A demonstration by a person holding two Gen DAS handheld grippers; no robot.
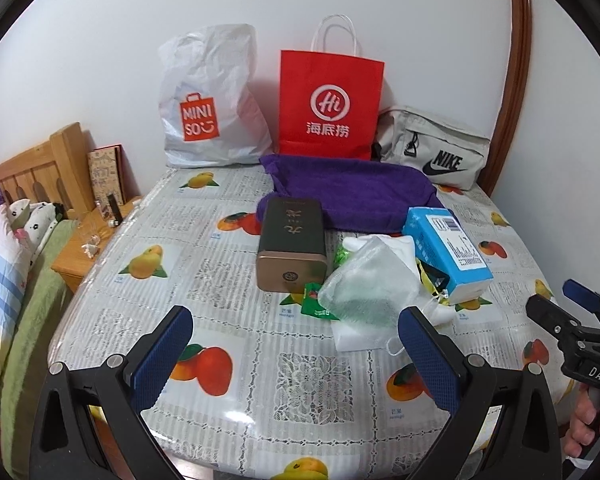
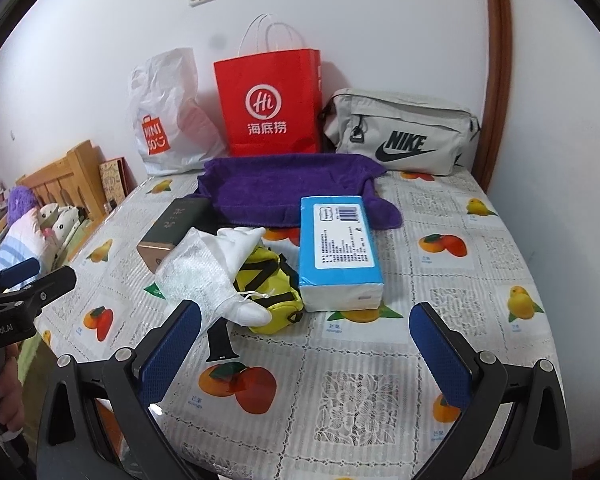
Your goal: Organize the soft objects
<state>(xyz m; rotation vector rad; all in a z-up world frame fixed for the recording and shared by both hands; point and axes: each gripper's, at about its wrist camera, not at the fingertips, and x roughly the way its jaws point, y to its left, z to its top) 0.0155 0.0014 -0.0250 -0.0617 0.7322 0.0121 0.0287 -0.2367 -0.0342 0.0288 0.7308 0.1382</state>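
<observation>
Left wrist view, left gripper [image 1: 296,354] released above tabletop [image 1: 236,320], right gripper [image 2: 305,350] released, mesh pouch [image 1: 364,284] beside tissue pack [image 1: 446,252]

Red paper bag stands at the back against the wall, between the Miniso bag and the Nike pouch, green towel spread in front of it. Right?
Not quite: the towel is purple, not green, as the right wrist view shows. The rest holds: the red paper bag stands against the wall between the Miniso bag and the Nike pouch.
</observation>
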